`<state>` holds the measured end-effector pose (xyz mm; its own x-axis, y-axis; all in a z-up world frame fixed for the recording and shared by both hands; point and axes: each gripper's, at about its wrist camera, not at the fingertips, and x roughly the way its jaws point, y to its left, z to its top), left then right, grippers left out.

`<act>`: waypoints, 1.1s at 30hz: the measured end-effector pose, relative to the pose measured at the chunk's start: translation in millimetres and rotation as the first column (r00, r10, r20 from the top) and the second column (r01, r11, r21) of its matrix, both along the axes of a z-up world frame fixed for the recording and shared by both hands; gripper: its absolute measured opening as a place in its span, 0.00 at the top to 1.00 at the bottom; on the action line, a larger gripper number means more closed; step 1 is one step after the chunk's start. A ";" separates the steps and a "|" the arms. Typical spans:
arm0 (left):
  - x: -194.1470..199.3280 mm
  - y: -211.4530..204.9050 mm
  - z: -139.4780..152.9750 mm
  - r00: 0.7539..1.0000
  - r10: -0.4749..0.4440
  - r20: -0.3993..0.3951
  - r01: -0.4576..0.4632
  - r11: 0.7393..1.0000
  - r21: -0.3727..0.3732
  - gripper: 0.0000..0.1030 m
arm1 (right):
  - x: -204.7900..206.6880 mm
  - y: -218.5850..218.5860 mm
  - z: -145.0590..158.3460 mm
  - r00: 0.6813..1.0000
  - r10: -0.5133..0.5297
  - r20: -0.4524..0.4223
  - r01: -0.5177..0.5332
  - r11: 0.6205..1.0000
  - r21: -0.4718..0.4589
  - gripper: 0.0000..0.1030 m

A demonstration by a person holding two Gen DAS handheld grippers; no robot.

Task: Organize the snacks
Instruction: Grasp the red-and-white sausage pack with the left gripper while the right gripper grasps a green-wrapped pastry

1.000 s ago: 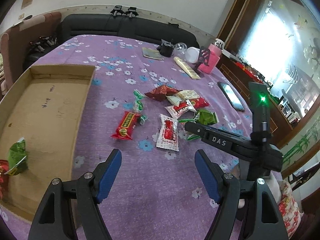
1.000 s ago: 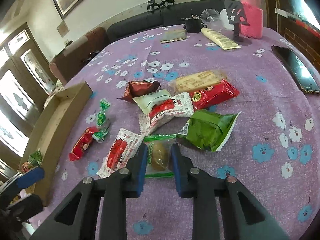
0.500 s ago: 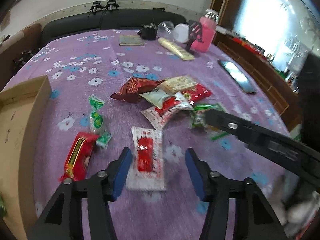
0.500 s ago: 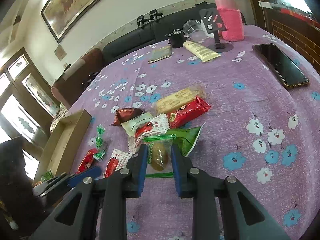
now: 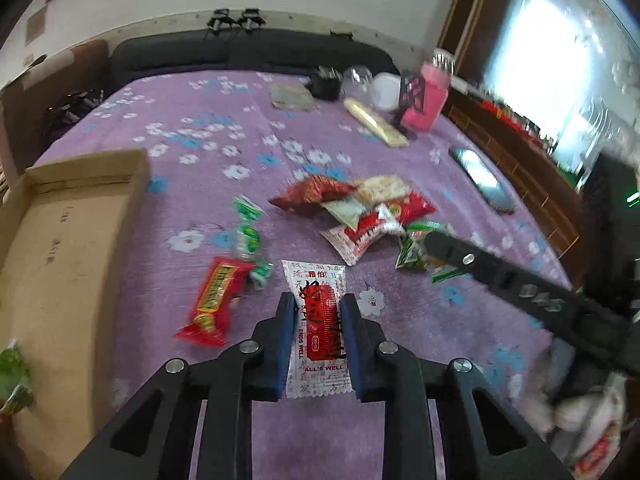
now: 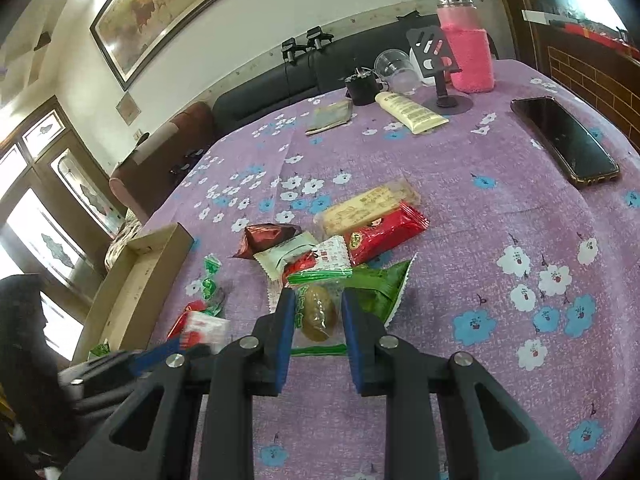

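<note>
My left gripper (image 5: 318,304) is closing on a white and red sachet (image 5: 320,328), and the blue pads press its long edges on the purple flowered cloth. Beside it lie a red bar (image 5: 216,300) and a green twisted candy (image 5: 248,232), with a pile of snack packets (image 5: 360,208) further back. My right gripper (image 6: 318,300) is shut on a clear green-edged packet (image 6: 318,312) with a brown snack inside, held just above the pile. The cardboard box (image 5: 60,240) lies at the left and holds a green packet (image 5: 12,376).
A black phone (image 6: 564,140) lies at the right. At the back stand a pink bottle (image 6: 466,56), a black phone stand (image 6: 440,72), a cream tube (image 6: 410,110) and a clear cup (image 6: 394,66). A dark sofa runs behind the table.
My left gripper has moved from beside the box to the white and red sachet and drawn its jaws in around it. The right gripper keeps its packet and has lifted it slightly.
</note>
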<state>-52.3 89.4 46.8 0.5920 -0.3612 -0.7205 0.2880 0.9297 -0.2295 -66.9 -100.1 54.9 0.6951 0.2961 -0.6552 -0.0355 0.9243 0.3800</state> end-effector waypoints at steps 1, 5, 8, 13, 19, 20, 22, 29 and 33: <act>-5.5 8.8 6.3 1.000 0.011 0.011 -0.011 1.000 -0.016 0.77 | -0.5 1.9 -0.3 1.000 0.004 0.001 -0.004 1.000 -0.003 0.78; -25.0 54.6 28.9 0.995 0.086 0.049 -0.083 0.995 -0.055 0.77 | -3.4 14.0 0.2 1.000 0.028 0.007 -0.028 0.999 -0.034 0.78; -35.5 98.5 43.1 0.983 0.170 0.075 -0.165 0.984 -0.070 0.77 | -8.2 27.0 8.4 0.998 0.062 0.016 -0.061 0.998 -0.030 0.78; -39.3 167.8 51.8 0.947 0.307 0.094 -0.301 0.951 -0.068 0.77 | -15.6 65.4 32.4 0.986 0.164 0.030 -0.164 0.986 0.006 0.78; -31.2 217.7 36.5 0.918 0.390 0.073 -0.387 0.921 -0.052 0.77 | -15.4 136.5 48.9 0.947 0.321 0.008 -0.321 0.947 0.015 0.78; -28.6 223.5 32.0 0.915 0.398 0.066 -0.395 0.917 -0.045 0.77 | -14.4 152.4 48.7 0.936 0.352 -0.004 -0.352 0.936 0.015 0.78; -24.8 232.9 24.1 0.911 0.410 0.051 -0.408 0.912 -0.042 0.77 | -14.5 173.9 47.7 0.923 0.385 -0.020 -0.385 0.923 0.008 0.78; -14.2 259.1 0.4 0.897 0.442 -0.017 -0.442 0.893 -0.086 0.76 | -6.0 258.0 27.8 0.875 0.474 -0.099 -0.482 0.873 -0.076 0.78; -18.9 271.8 -0.4 0.892 0.452 -0.024 -0.451 0.881 -0.144 0.73 | -1.6 286.0 14.9 0.862 0.488 -0.139 -0.503 0.857 -0.109 0.78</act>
